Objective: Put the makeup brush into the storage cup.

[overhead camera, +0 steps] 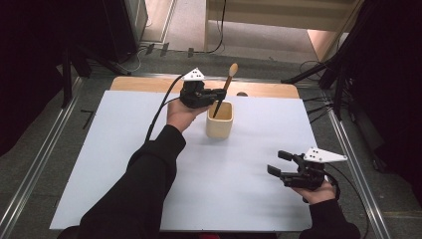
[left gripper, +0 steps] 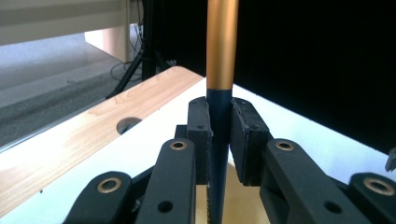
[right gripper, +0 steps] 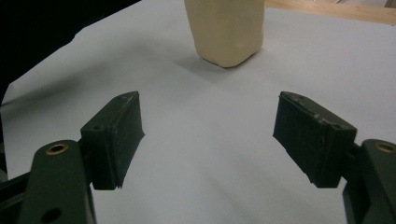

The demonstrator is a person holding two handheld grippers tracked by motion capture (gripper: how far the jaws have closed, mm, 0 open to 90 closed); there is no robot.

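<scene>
A cream square cup (overhead camera: 220,121) stands on the white sheet (overhead camera: 124,149) at the table's middle back. A brush with a dark handle and a tan upper part (overhead camera: 230,74) leans up out of the cup. My left gripper (overhead camera: 217,94) is shut on the brush's dark handle just above the cup. In the left gripper view the pads (left gripper: 200,133) press the brush (left gripper: 219,116) from both sides. My right gripper (overhead camera: 276,163) stands open near the front right, nothing between its jaws; the right gripper view has the cup (right gripper: 226,30) farther off beyond the gripper (right gripper: 208,140).
A strip of wooden tabletop (overhead camera: 149,83) with a round hole (overhead camera: 242,93) runs along the far edge. Metal rails (overhead camera: 348,149) flank the table. Tripod legs and cables (overhead camera: 318,74) stand on the floor behind.
</scene>
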